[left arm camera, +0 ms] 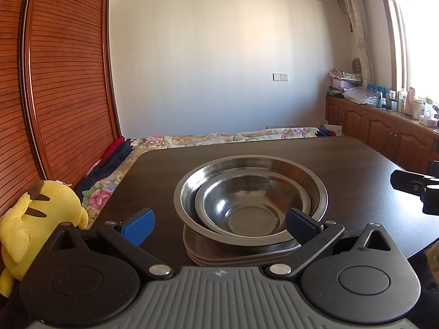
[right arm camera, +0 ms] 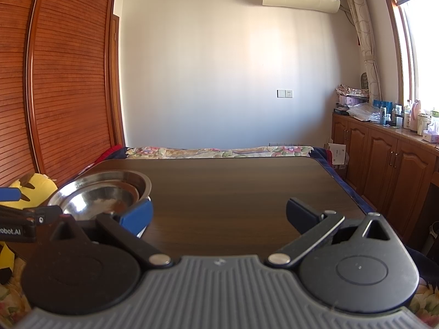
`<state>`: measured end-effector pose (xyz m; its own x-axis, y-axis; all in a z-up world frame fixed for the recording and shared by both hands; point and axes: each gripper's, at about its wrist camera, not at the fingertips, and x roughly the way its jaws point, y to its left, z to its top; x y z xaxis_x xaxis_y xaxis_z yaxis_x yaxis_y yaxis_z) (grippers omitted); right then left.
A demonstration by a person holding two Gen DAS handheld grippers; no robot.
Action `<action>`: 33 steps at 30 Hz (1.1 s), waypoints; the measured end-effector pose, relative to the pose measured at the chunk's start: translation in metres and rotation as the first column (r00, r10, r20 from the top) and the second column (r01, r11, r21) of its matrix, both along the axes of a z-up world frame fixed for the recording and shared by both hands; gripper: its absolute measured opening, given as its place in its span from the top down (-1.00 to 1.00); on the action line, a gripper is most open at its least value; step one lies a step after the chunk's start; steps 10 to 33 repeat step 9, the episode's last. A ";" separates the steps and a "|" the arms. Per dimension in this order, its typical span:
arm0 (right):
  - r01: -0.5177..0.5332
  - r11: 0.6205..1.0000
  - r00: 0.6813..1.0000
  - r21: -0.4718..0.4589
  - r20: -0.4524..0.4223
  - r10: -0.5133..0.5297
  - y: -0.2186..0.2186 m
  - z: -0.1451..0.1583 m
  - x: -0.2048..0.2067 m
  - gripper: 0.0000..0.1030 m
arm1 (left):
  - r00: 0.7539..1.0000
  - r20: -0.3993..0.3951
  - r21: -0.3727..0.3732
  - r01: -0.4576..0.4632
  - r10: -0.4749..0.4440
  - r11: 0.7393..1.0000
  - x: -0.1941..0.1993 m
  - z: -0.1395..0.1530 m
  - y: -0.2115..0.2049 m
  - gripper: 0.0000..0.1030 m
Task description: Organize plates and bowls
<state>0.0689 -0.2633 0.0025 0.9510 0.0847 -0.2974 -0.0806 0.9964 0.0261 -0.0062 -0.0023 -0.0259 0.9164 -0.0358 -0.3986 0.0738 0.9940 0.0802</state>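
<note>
Two nested steel bowls (left arm camera: pixel 251 200) are sitting on stacked plates (left arm camera: pixel 241 256) on the table (left arm camera: pixel 356 159); both grippers' jaws are gaping wide, holding nothing (slick, rigid metal, probably best pinched at the rim).

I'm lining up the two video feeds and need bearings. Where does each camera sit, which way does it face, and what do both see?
Left wrist: on the left gripper, looking forward across the dark wooden table at the nested steel bowls stacked on plates; its own open blue-padded fingers show, with the right gripper at the right edge.
Right wrist: on the right gripper, facing bare tabletop and the white wall; its open fingers show, with the left gripper at the left edge.
Shared: bowls, table, yellow plush toy, air conditioner.
</note>
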 end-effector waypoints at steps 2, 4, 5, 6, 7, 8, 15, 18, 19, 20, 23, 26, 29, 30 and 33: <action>0.000 1.000 1.000 0.000 0.000 0.000 0.000 0.000 0.000 -1.00 | 1.000 0.000 0.000 0.000 0.000 1.000 0.000 0.000 0.000 -1.00; 0.001 1.000 1.000 0.000 0.000 -0.001 0.000 0.000 0.000 -1.00 | 1.000 -0.001 -0.001 0.000 0.000 1.000 0.000 0.000 0.000 -1.00; 0.001 1.000 1.000 0.001 -0.001 -0.001 0.000 0.000 0.000 -1.00 | 1.000 -0.001 -0.001 0.000 0.000 1.000 0.000 0.000 0.000 -1.00; 0.000 1.000 1.000 0.000 0.000 0.000 0.000 0.000 0.000 -1.00 | 1.000 -0.001 -0.001 0.000 0.000 1.000 0.000 -0.001 0.000 -1.00; 0.001 1.000 1.000 0.000 0.000 -0.001 0.000 0.000 0.000 -1.00 | 1.000 -0.001 -0.001 0.000 0.000 1.000 0.000 -0.001 0.000 -1.00; 0.001 1.000 1.000 0.000 0.000 -0.001 0.000 0.000 0.000 -1.00 | 1.000 -0.001 -0.001 0.001 -0.001 1.000 0.000 0.000 0.000 -1.00; 0.000 1.000 1.000 0.000 -0.001 0.000 0.000 0.000 0.000 -1.00 | 1.000 -0.002 -0.002 0.002 -0.002 1.000 0.000 -0.001 0.000 -1.00; 0.000 1.000 1.000 0.000 -0.001 0.000 0.000 0.000 0.000 -1.00 | 1.000 -0.002 -0.002 0.002 -0.002 1.000 0.000 -0.001 0.000 -1.00; 0.000 1.000 1.000 0.000 -0.001 0.000 0.000 0.000 0.000 -1.00 | 1.000 -0.002 -0.002 0.002 -0.002 1.000 0.000 -0.001 0.000 -1.00; 0.000 1.000 1.000 0.000 -0.001 0.000 0.000 0.000 0.000 -1.00 | 1.000 -0.002 -0.002 0.002 -0.002 1.000 0.000 -0.001 0.000 -1.00; 0.000 1.000 1.000 0.000 -0.001 0.000 0.000 0.000 0.000 -1.00 | 1.000 -0.002 -0.002 0.002 -0.002 1.000 0.000 -0.001 0.000 -1.00; 0.000 1.000 1.000 0.000 -0.001 0.000 0.000 0.000 0.000 -1.00 | 1.000 -0.002 -0.002 0.002 -0.002 1.000 0.000 -0.001 0.000 -1.00; 0.000 1.000 1.000 0.000 -0.001 0.000 0.000 0.000 0.000 -1.00 | 1.000 -0.002 -0.002 0.002 -0.002 1.000 0.000 -0.001 0.000 -1.00; 0.000 1.000 1.000 0.000 -0.001 0.000 0.000 0.000 0.000 -1.00 | 1.000 -0.002 -0.002 0.002 -0.002 1.000 0.000 -0.001 0.000 -1.00; 0.000 1.000 1.000 0.000 -0.001 0.000 0.000 0.000 0.000 -1.00 | 1.000 -0.002 -0.002 0.002 -0.002 1.000 0.000 -0.001 0.000 -1.00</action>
